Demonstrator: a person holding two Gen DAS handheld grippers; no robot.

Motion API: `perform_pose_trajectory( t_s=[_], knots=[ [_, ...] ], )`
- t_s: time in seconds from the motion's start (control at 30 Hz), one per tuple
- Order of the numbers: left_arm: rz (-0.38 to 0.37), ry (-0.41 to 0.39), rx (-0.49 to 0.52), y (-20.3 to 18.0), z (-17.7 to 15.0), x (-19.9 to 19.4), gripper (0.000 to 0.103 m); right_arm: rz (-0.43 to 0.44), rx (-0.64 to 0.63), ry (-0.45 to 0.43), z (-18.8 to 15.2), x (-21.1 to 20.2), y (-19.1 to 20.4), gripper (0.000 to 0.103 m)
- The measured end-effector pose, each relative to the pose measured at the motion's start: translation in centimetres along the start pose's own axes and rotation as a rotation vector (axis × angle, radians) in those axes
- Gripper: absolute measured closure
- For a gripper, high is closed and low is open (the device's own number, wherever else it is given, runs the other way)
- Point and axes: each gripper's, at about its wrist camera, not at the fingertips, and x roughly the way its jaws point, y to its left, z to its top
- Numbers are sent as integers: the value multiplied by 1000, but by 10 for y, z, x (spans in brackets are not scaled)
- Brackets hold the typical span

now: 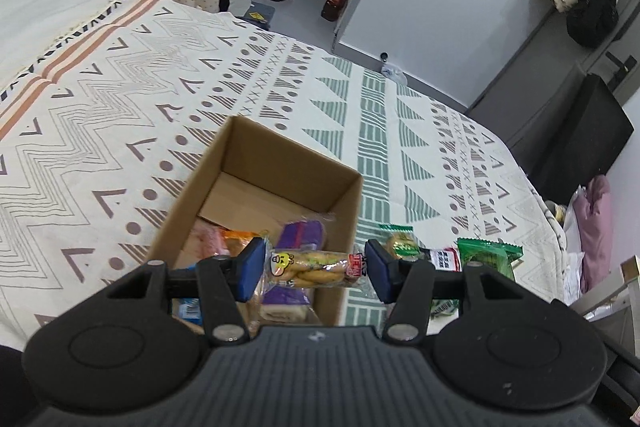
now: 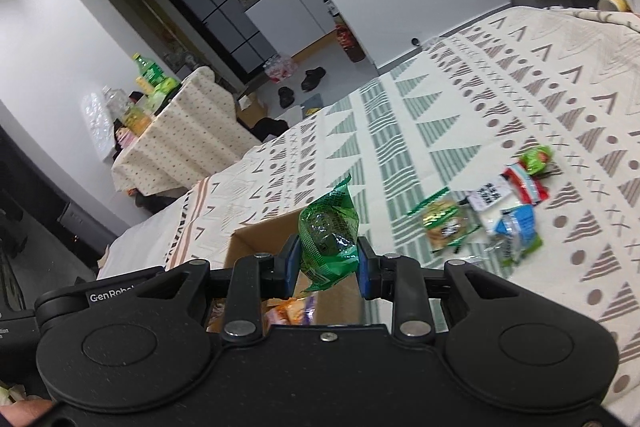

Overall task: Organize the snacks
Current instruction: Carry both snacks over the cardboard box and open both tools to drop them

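Left gripper (image 1: 316, 269) holds a biscuit packet (image 1: 310, 267) crosswise between its jaws, over the near right corner of the cardboard box (image 1: 240, 163) on the bed (image 1: 120, 87). The blue pads seem to touch only the crimped ends, so I judge the grip weak: the slick film may slip, or the packet may land on the box's right wall and tip out onto the bed. Squeezing harder risks cracking the biscuits.

Right gripper (image 2: 326, 263) is closed on a green packet (image 2: 328, 239), crinkly shiny film, lumpy, its twisted top sticking up. It hangs over the box's far corner (image 2: 260, 239). Both grippers near one small opening: collision likely if both drop at once.

The box is stiff brown card with open top. It already holds a purple packet (image 1: 302, 233) and an orange packet (image 1: 240, 237), so a new one may stack high. The bedspread is soft woven cloth, so the box could shift if bumped.

Loose snacks (image 2: 492, 211) lie right of the box, glossy wrappers, flat and pillow shapes.
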Motion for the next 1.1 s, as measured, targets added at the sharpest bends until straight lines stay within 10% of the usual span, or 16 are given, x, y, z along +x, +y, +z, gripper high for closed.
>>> perform_pose_trajectory(
  t_s=[0.77, 1.1],
  knots=[
    [10, 93, -93, 67, 20, 37, 45, 5, -52, 105, -21, 61, 52, 75],
    [36, 66, -99, 73, 20, 25, 26, 64, -46, 166, -32, 63, 63, 63]
  ],
)
